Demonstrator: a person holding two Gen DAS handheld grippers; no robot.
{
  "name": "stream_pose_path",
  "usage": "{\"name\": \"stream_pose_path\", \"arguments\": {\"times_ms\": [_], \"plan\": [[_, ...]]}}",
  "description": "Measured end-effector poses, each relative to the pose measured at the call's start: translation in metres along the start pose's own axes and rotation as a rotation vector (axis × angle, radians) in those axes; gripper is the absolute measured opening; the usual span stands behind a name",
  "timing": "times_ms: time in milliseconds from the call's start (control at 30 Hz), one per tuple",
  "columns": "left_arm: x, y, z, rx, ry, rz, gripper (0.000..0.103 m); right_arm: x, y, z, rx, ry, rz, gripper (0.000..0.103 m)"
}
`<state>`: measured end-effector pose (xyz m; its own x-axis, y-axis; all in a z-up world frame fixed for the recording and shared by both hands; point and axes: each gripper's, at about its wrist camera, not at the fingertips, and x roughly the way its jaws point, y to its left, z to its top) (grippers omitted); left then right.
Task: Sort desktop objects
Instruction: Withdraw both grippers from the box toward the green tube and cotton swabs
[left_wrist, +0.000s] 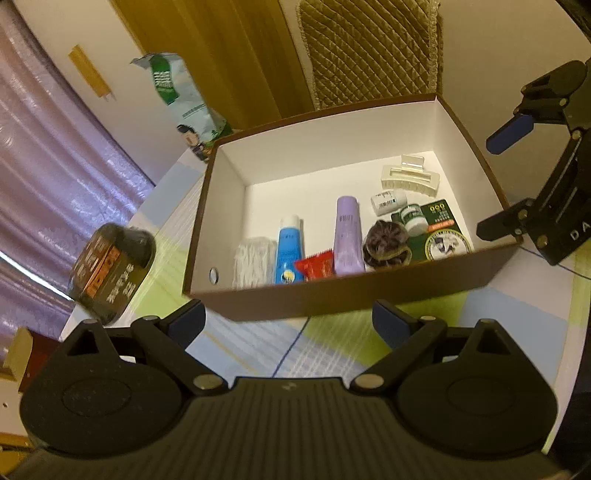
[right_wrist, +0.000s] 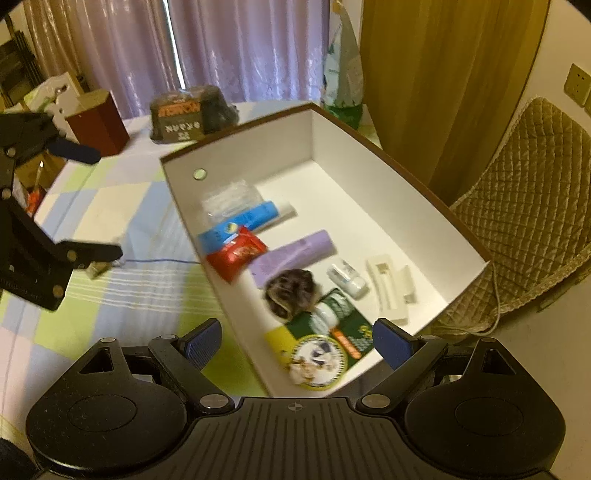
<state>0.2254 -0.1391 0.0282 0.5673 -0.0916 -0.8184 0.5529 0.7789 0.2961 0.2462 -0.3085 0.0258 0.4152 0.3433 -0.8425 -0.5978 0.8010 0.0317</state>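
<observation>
A brown box (left_wrist: 332, 299) with a white inside stands on the checked tablecloth (left_wrist: 251, 343). In it lie a white packet (left_wrist: 255, 260), a blue tube (left_wrist: 289, 251), a red sachet (left_wrist: 317, 267), a purple tube (left_wrist: 347, 236), a dark scrunchie (left_wrist: 386, 245), two small bottles (left_wrist: 388, 201), a green card (left_wrist: 443, 236) and a cream hair claw (left_wrist: 410, 177). My left gripper (left_wrist: 290, 325) is open and empty just in front of the box's near wall. My right gripper (right_wrist: 297, 345) is open and empty over the box's (right_wrist: 258, 147) near corner, above the green card (right_wrist: 325, 350).
A dark wrapped package (left_wrist: 114, 269) lies on the table left of the box. A green and white bag (left_wrist: 181, 99) stands behind it. A quilted chair back (right_wrist: 524, 206) is beyond the box. A red-brown box (right_wrist: 98, 122) sits at the table's far edge.
</observation>
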Motion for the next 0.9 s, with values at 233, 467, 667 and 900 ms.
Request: {"name": "stream_pose_path", "arguments": {"times_ms": [233,467,667,900], "plan": [[-0.032,0.011,-0.049,-0.071,-0.017,0.022,0.098,-0.011,0.039,-0.002,0.0,-0.081,0.063,0.091],[-0.051,0.026,-0.118,-0.197,0.009,0.046,0.098,0.0,0.083,-0.009,-0.042,-0.094,0.146,0.091],[-0.052,0.043,-0.175,-0.339,0.06,0.062,0.098,0.023,0.109,-0.016,-0.056,-0.045,0.203,0.091],[-0.048,0.062,-0.239,-0.503,0.109,0.079,0.097,0.056,0.127,-0.02,-0.045,0.016,0.216,0.091]]}}
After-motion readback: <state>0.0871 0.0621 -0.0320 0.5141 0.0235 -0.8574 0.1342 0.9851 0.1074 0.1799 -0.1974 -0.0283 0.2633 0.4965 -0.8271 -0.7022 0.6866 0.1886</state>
